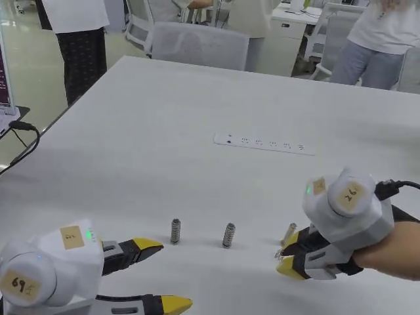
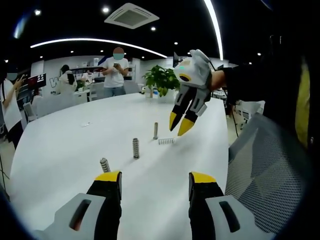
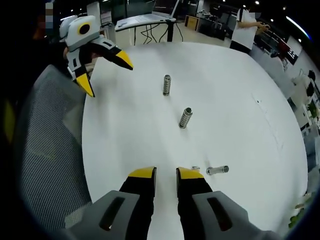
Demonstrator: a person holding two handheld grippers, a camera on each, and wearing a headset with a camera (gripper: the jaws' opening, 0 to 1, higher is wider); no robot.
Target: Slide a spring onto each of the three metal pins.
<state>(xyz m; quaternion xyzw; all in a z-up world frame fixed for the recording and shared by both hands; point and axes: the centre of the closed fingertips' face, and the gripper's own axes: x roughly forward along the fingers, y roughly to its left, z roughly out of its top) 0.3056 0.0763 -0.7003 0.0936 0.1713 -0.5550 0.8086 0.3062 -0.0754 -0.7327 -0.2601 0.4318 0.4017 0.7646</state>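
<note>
Left gripper (image 2: 155, 176) jaws wide, right gripper (image 3: 166, 173) jaws narrow, both empty. Loose spring (image 2: 166, 141) lies beside bare pin (image 2: 155, 130); a careless pinch may roll it or topple the pin.

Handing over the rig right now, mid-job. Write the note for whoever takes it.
Left gripper: jaws wide open, empty, above the table.
Right gripper: jaws slightly apart, empty, close to the loose spring.
Done: first pin and middle pin each carry a spring.
Third pin is bare; the loose spring lies flat beside it.
To do: pick that spring up and slide it onto the third pin.
</note>
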